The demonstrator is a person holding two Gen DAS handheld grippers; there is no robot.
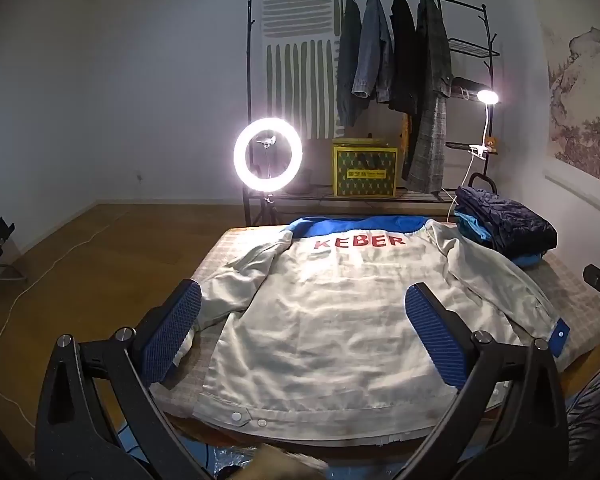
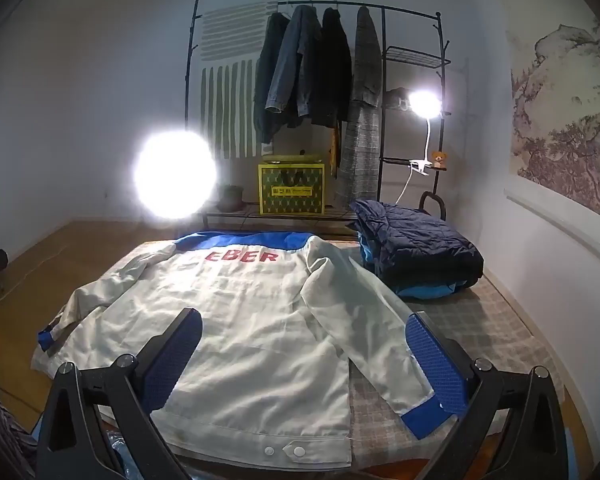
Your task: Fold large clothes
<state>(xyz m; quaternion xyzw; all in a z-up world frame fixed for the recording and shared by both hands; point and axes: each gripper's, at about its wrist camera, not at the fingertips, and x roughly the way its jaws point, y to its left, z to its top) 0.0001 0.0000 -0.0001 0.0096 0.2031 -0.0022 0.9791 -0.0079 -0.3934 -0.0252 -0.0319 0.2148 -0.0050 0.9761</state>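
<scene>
1. Cloth like this jacket (image 1: 332,320) should be light and limp, we judge: it will sag and slide when lifted, and only the snap-studded hem and cuffs give any stiffness
2. We would take hold at a cuff (image 2: 428,412) or a shoulder seam, pinching a single layer so the body does not drag along
3. Jacket lies back-up, spread flat on the checked table (image 2: 480,320), collar far from us, hem at the near edge; both sleeves angle outward and down
4. It is pale cream with a blue yoke, blue cuffs and red lettering across the upper back; the first letter is washed out by glare in the right view, so we read it only from the left
5. Folded dark clothes (image 2: 420,252) sit just beside its right shoulder
6. Left gripper (image 1: 304,332) and right gripper (image 2: 304,356) both hover over the hem with jaws spread wide, grasping nothing
</scene>
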